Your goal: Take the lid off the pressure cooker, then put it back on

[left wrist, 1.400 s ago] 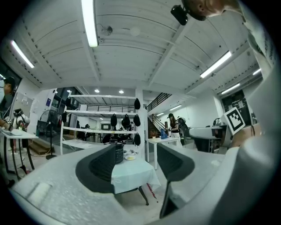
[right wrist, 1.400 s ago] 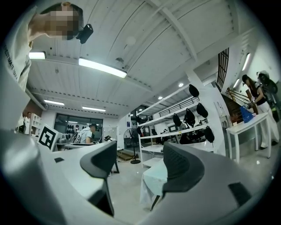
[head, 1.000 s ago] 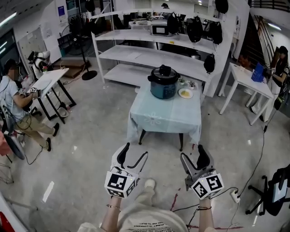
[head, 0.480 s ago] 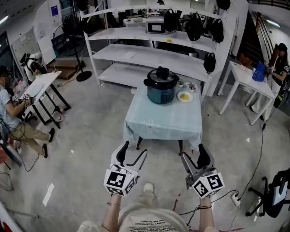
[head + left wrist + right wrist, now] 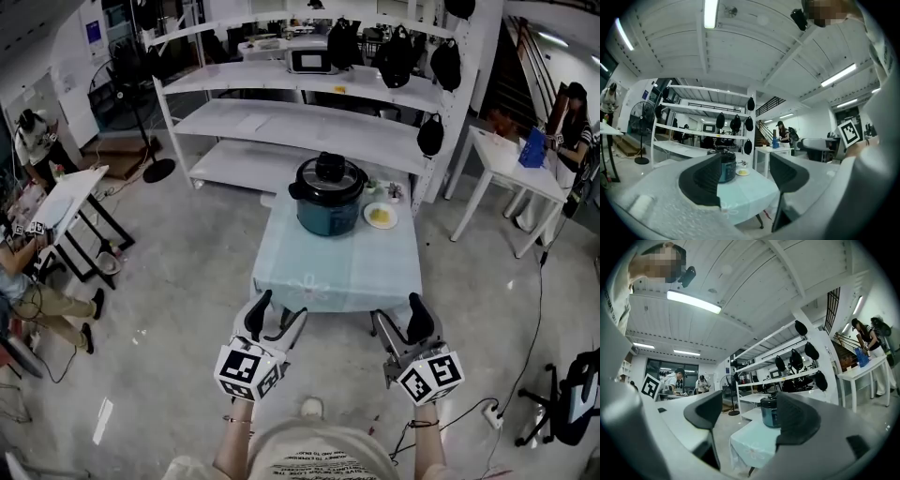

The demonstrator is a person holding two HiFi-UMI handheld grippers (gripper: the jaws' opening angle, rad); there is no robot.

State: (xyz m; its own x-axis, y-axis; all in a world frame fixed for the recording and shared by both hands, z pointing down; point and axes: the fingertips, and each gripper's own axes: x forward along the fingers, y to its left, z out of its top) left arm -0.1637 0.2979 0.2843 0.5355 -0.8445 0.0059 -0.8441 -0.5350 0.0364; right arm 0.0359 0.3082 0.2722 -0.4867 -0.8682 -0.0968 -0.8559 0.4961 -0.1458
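Head view: left gripper [image 5: 278,317] and right gripper [image 5: 396,319] both gape wide and empty at 6 o'clock, short of the table [image 5: 328,274]. The pressure cooker [image 5: 328,211], lid [image 5: 328,176] on, stands at 12 o'clock, with a plate [image 5: 380,217] of yellow food at its 3 o'clock.

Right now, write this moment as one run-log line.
stage: pre-grasp | left gripper: open, empty | right gripper: open, empty | pressure cooker: on table, lid on | contact: none
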